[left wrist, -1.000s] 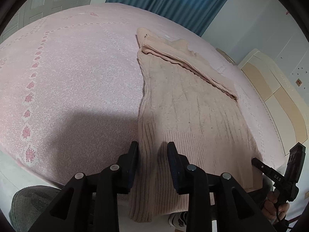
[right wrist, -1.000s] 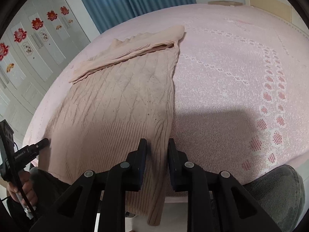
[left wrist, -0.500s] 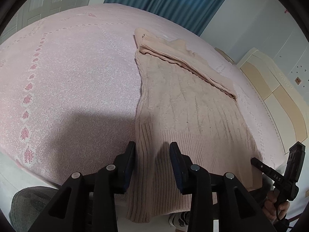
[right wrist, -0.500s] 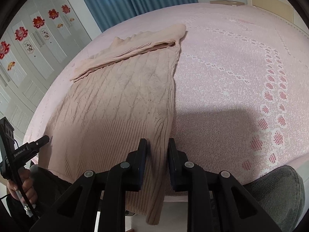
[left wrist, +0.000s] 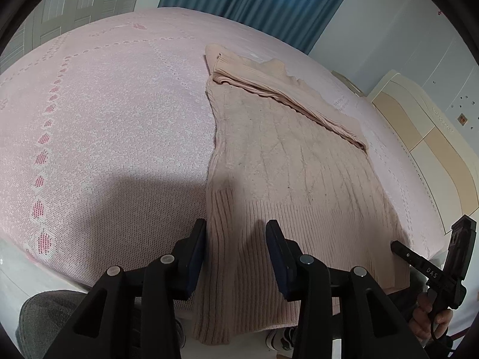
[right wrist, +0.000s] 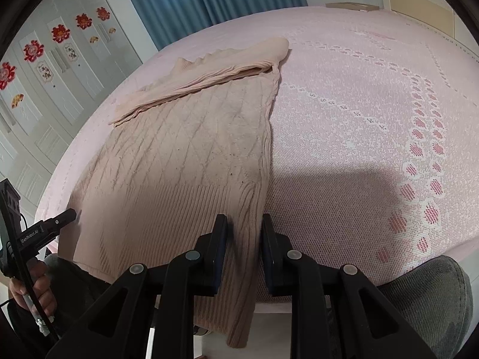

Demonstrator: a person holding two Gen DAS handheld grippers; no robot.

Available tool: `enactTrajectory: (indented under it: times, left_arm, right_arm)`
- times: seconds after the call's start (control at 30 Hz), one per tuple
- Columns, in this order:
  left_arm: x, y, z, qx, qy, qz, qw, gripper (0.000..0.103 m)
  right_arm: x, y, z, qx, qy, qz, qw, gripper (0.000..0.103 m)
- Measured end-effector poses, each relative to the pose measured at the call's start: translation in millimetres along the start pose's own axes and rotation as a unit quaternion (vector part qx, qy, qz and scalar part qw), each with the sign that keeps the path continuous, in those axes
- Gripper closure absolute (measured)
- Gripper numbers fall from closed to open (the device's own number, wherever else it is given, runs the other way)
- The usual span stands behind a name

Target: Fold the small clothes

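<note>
Left tool [left wrist: 236, 239]: jaws apart, wide gap, straddling the left ribbed hem corner of the sweater; pads beside the knit, not pinching it. Also seen from the right cam at far left [right wrist: 70, 215], tip at the hem's left edge.
Sweater [left wrist: 287, 173]: peach cable-knit, lying flat on the bed w/ its hem toward the person and draping over the bed edge; sleeve folded across the chest at the far end.
Right tool [right wrist: 244, 233]: jaws apart, narrower gap than the left one, straddling the right hem edge of the sweater [right wrist: 185, 155]. In the left cam it shows at far right [left wrist: 398, 246], tip by the hem's right corner.
Bed [left wrist: 104, 125]: pink knit cover w/ dotted pattern, sweater sits on the near part.
Only in left cam: cream headboard [left wrist: 419, 137] at right.
Only in right cam: white wardrobe doors w/ red flower decals [right wrist: 60, 33] at left; person's grey-clad knee [right wrist: 431, 293] low right.
Both cams: blue curtain [left wrist: 254, 3] behind the bed.
Vs 1 s ago: left tool's gap is wider & it sits a bit further up over the hem; right tool about the same; sweater hasn't shifted.
</note>
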State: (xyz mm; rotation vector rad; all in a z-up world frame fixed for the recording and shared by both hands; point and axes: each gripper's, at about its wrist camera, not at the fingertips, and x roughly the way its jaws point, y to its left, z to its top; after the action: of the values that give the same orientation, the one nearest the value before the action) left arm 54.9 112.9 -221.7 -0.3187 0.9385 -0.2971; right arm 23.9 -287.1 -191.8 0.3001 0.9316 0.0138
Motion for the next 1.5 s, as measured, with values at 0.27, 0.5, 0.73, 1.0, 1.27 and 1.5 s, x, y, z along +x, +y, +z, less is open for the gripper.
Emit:
enactTrajectory:
  times: [0.27,0.5,0.73,1.0,1.27,1.5]
  left_arm:
    - [0.8,-3.0,-0.1,0.006,-0.001,0.003,1.0,0.062]
    - [1.2,-3.4,-0.4,0.007,-0.002,0.004,1.0,0.061]
    - [1.0,-4.0,-0.7,0.01,-0.002,0.005,0.9999,0.061]
    - [0.5,-3.8,-0.7,0.011,-0.002,0.006,0.9999,0.061]
    - [0.1,-4.3,-1.0,0.011,-0.002,0.007,0.9999,0.06]
    - [0.1,-4.7,-1.3,0.011,-0.003,0.007,0.9999,0.06]
  right_arm:
    - [1.1,1.3,0.6,-0.007,-0.001,-0.001,1.0,0.077]
    - [2.0,4.2,1.0,-0.018,-0.003,-0.006,1.0,0.074]
    - [2.5,2.6,1.9,-0.017,-0.001,0.0,1.0,0.071]
    - [1.8,6.2,0.3,-0.027,-0.004,-0.01,1.0,0.071]
    - [2.2,7.7,0.4,-0.027,-0.004,-0.01,1.0,0.071]
    - [2.3,7.3,0.8,-0.026,-0.004,-0.009,1.0,0.071]
